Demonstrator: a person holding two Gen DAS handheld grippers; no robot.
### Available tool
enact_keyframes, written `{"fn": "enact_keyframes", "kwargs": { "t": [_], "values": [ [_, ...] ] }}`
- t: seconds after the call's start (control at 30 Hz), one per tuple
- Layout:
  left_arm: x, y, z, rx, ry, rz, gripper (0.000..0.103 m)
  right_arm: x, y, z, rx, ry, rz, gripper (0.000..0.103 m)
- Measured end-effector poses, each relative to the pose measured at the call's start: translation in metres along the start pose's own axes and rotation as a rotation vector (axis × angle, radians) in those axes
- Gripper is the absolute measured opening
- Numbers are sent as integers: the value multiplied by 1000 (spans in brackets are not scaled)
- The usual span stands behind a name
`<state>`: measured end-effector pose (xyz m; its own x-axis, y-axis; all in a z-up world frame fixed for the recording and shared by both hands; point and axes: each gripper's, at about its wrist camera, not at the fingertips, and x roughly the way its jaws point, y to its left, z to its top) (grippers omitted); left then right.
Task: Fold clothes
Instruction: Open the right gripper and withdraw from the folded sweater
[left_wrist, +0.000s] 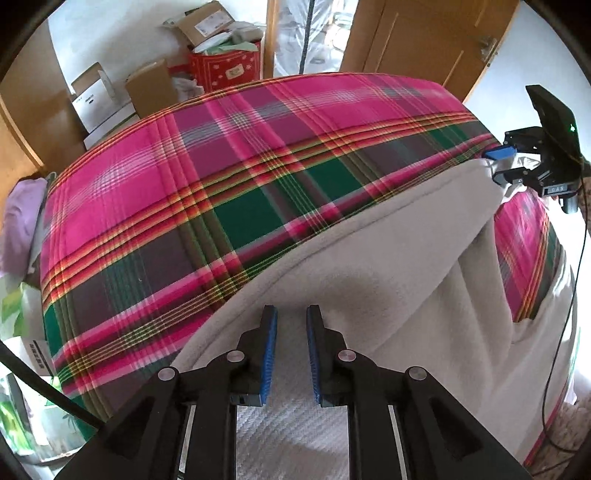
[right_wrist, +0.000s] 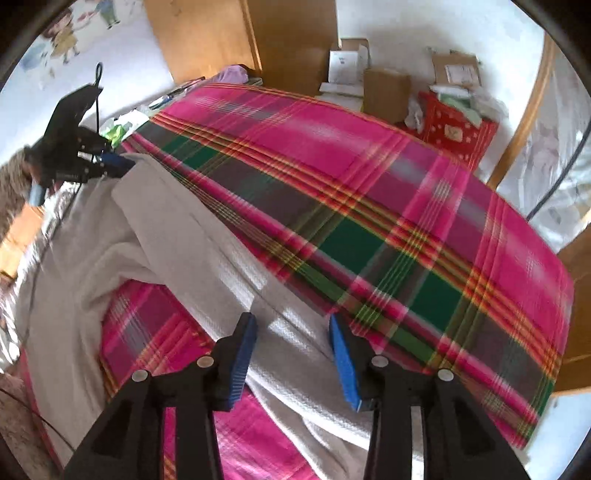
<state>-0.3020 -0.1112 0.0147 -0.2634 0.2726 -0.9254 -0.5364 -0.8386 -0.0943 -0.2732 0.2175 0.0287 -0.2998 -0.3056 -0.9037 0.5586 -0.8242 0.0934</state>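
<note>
A white knitted garment (left_wrist: 388, 266) lies along the near side of a bed covered with a pink, green and purple plaid blanket (left_wrist: 207, 177). My left gripper (left_wrist: 291, 314) is above the garment's near edge with its blue pads apart and nothing between them. In the right wrist view it (right_wrist: 118, 164) sits at one corner of the garment (right_wrist: 173, 229). My right gripper (right_wrist: 291, 321) is open above the garment's edge, holding nothing. In the left wrist view it (left_wrist: 496, 166) is at the far corner of the garment, pads apart around the fabric edge.
Cardboard boxes (left_wrist: 147, 86) and a red bag (left_wrist: 225, 68) stand on the floor beyond the bed. A wooden door (left_wrist: 424, 37) is behind. A lilac cloth (left_wrist: 20, 218) lies at the bed's left end. A black cable (left_wrist: 565, 295) hangs by the right gripper.
</note>
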Motion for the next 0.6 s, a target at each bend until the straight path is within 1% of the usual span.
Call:
{"fn": "enact_keyframes", "kwargs": {
  "t": [0.1, 0.13, 0.17, 0.2, 0.27, 0.37, 0.5, 0.6],
  "values": [
    [0, -4, 0, -2, -7, 31, 17, 5, -6, 1, 54, 22, 34, 42],
    [1, -5, 0, 1, -8, 43, 17, 6, -6, 2, 67, 22, 34, 40],
    [1, -7, 0, 8, -8, 55, 17, 4, -4, 3, 62, 18, 25, 26],
    [2, -9, 1, 18, -7, 71, 16, 2, -2, 4, 48, 8, 10, 8],
    [4, -10, 4, 24, -8, 108, 8, -4, 2, 7, 30, -19, -20, 6],
    [3, -8, 7, 13, -32, 140, 3, -12, 2, 16, 28, -71, -95, 6],
    [-1, 2, 9, -26, -63, 179, 2, -10, 6, 37, 15, -144, -254, 6],
    [-1, 12, 11, -59, -75, 217, 2, 4, 5, 53, 16, -149, -339, 6]
  ]
}}
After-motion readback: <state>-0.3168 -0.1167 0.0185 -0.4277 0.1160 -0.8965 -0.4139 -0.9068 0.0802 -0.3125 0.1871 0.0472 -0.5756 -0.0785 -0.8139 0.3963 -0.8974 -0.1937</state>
